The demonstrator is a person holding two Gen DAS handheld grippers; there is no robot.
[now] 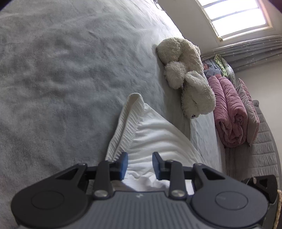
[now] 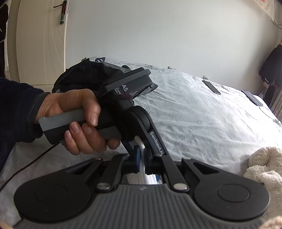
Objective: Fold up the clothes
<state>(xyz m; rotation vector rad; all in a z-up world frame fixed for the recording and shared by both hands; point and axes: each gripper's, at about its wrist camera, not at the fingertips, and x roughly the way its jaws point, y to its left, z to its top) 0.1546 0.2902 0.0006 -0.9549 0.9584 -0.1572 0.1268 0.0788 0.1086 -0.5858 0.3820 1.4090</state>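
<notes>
My left gripper (image 1: 140, 165) gapes over the white garment (image 1: 155, 133) on the bed (image 1: 61, 70). My right gripper (image 2: 142, 158) is clamped on a white fold of it, beside my left hand (image 2: 79, 116).

Garment (image 1: 151, 133) was laid on bed (image 1: 61, 74), w/ plush toy (image 1: 186, 77) at 1 o'clock beyond it. Folded quilt (image 1: 229, 114) was stacked past toy at 3 o'clock, under window (image 1: 234, 15). Phone (image 2: 211, 86) was left on bed at 1 o'clock in right wrist view.
</notes>
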